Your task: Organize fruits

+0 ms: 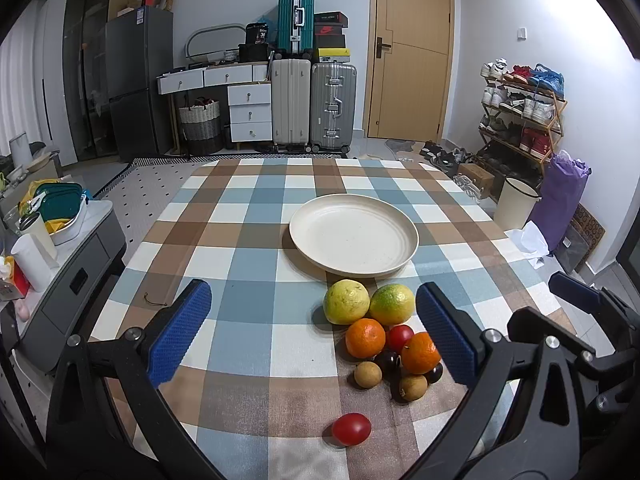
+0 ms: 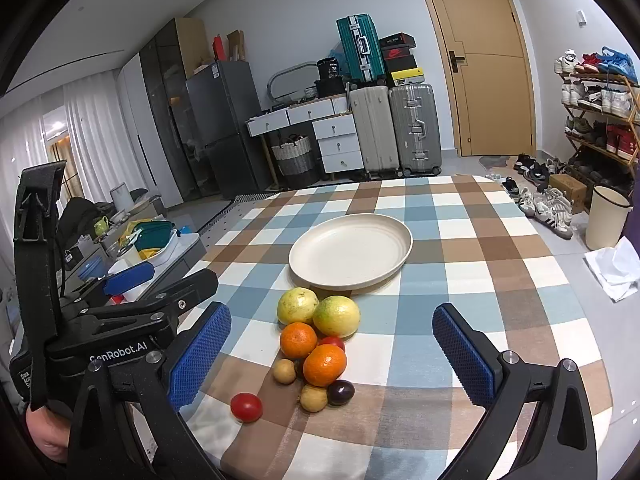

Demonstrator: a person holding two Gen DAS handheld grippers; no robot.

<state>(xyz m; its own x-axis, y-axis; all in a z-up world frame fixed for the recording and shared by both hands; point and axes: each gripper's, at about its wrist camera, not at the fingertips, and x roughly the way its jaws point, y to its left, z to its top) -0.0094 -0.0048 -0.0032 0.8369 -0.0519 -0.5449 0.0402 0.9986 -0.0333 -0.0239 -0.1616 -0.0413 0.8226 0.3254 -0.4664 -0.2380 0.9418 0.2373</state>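
A cream plate (image 1: 354, 236) (image 2: 350, 252) sits bare in the middle of the checked tablecloth. Just in front of it lies a cluster of fruit: two yellow-green guavas (image 1: 346, 301) (image 2: 297, 305), two oranges (image 1: 365, 338) (image 2: 325, 364), a red tomato (image 1: 400, 337), dark plums (image 2: 341, 393) and small brown longans (image 1: 367, 374) (image 2: 284, 371). One red tomato (image 1: 351, 429) (image 2: 246, 407) lies apart, nearer to me. My left gripper (image 1: 316, 330) hangs open above the near table, the cluster between its fingers' line. My right gripper (image 2: 332, 354) is open too, holding nothing, and the left gripper's body (image 2: 120, 320) shows beside it.
The checked table (image 1: 248, 264) has bare cloth on its left half. A low grey cabinet (image 1: 68, 264) with cups and a basin stands left of it. A cream bin (image 2: 606, 216), a shoe rack (image 1: 524, 112) and suitcases (image 1: 312, 104) stand farther off on the floor.
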